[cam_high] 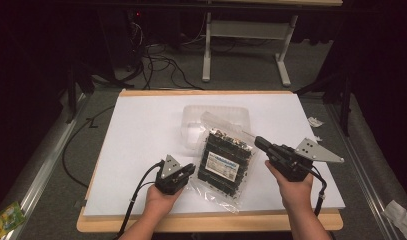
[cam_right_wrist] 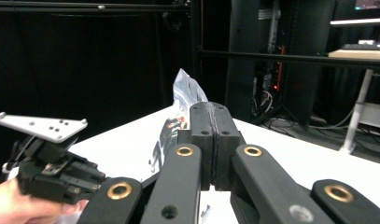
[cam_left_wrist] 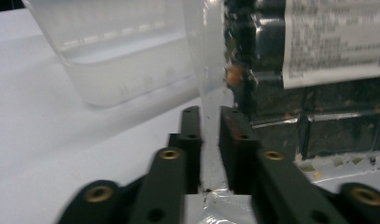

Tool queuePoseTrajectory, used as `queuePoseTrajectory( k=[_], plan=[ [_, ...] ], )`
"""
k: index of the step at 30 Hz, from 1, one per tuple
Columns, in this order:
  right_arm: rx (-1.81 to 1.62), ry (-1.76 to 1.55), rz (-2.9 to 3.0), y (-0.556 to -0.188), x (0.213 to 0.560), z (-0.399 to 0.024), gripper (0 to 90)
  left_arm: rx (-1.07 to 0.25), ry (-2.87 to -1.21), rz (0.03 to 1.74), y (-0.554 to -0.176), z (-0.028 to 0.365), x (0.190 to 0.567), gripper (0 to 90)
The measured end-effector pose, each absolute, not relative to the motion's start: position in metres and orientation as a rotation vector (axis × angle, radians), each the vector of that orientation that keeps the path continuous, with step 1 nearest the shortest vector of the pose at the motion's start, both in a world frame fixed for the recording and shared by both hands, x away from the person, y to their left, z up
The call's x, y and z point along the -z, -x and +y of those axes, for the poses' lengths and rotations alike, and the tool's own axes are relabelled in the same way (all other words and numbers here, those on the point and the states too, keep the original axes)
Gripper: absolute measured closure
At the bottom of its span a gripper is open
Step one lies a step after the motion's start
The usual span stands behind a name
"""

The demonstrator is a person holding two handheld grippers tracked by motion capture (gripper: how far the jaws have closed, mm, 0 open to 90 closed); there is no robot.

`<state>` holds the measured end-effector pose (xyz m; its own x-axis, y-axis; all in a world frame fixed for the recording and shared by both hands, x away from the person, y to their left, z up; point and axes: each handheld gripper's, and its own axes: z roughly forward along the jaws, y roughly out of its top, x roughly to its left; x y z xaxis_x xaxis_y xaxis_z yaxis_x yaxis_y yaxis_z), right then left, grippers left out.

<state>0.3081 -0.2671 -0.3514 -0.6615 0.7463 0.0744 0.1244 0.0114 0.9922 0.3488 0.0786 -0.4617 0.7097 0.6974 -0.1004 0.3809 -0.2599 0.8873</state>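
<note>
Pkg [cam_high: 226, 160] btwn grippers, tray [cam_high: 216, 122] behind it.

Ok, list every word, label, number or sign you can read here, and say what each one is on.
No text here can be read.
White label on the dark packet: several lines of fine print, too blurred to read.
Same label from the high view: a blue band with print, too small to read.
Green wrapper on the floor: print too small to read.
</note>
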Motion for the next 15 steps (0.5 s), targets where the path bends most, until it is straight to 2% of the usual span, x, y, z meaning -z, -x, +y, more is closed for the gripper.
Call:
queuePoseTrajectory(
  k=[1,2,5,8,15],
  plan=[
    [-1.699,-0.871,1.815,-0.306,0.351,-0.267,90.0,-0.382,-1.838,0.861,-0.353,0.081,0.450,62.9],
    [-1.704,-0.864,1.815,-0.304,0.350,-0.268,90.0,-0.384,-1.797,0.862,-0.355,0.082,0.442,59.6],
    [-1.701,-0.854,1.820,-0.300,0.349,-0.268,90.0,-0.418,-1.708,0.824,-0.361,0.082,0.416,60.0],
    [-1.693,-0.844,1.827,-0.298,0.349,-0.268,90.0,-0.443,-1.714,0.781,-0.371,0.073,0.403,59.9],
    [-1.702,-0.831,1.829,-0.297,0.350,-0.266,90.0,-0.319,-1.731,0.770,-0.398,0.060,0.403,65.1]
  ],
)
